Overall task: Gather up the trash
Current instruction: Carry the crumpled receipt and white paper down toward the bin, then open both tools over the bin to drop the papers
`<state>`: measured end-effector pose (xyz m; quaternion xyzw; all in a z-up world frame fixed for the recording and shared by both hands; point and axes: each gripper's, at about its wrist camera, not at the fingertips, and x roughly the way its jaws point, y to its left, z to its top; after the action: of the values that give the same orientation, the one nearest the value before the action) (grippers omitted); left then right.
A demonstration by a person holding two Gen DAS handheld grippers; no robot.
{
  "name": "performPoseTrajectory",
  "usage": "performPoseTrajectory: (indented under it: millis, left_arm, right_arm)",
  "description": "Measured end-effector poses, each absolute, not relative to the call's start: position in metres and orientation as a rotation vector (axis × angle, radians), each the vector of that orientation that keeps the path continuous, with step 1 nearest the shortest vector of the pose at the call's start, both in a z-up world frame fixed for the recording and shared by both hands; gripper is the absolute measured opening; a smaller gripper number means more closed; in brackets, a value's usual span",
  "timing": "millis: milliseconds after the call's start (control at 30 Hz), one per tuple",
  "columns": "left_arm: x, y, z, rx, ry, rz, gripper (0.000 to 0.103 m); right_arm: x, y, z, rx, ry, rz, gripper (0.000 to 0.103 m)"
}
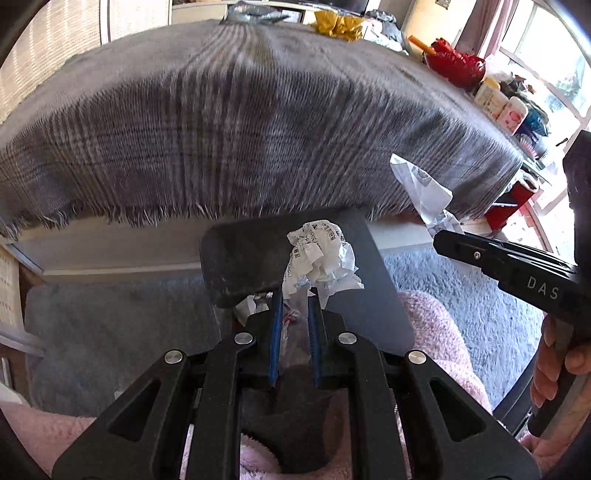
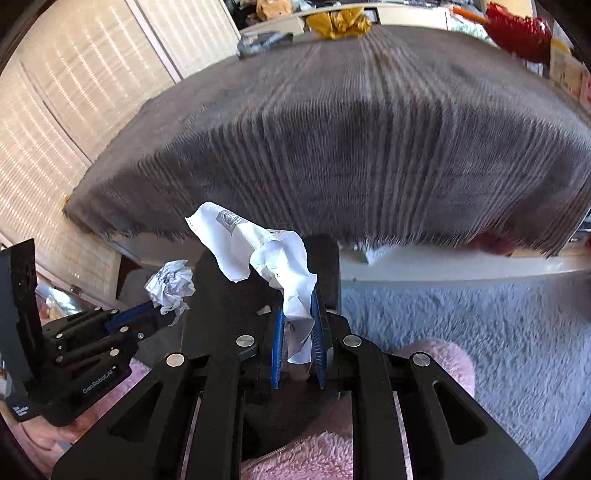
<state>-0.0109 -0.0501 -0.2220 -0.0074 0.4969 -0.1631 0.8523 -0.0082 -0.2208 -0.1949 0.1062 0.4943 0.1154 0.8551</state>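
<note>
My left gripper [image 1: 295,295] is shut on a crumpled printed paper ball [image 1: 321,254], held in the air in front of the table's near edge; it also shows in the right wrist view [image 2: 170,282]. My right gripper [image 2: 297,306] is shut on a larger creased white paper [image 2: 258,247], which sticks up and to the left of the fingers. In the left wrist view that paper [image 1: 421,188] and the right gripper [image 1: 439,240] are at the right. Both grippers hang over a black bin [image 1: 243,258] with a dark flat lid.
A table covered with a grey plaid fringed cloth [image 1: 240,122] fills the view ahead. Along its far and right edges lie a yellow wrapper [image 1: 338,24], a red shiny object [image 1: 456,64] and bottles [image 1: 500,103]. Grey carpet [image 2: 480,332] and pink fleece [image 2: 439,354] are below.
</note>
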Motion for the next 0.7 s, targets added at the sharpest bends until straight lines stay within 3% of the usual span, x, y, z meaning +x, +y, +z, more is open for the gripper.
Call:
performPoseTrajectory:
  millis: [700]
  left_arm:
    - [-0.005,-0.052,-0.256,-0.011,1.129,-0.395,0.015]
  right_arm:
    - [0.015,-0.192,-0.225,0.230,1.131,0.267,0.019]
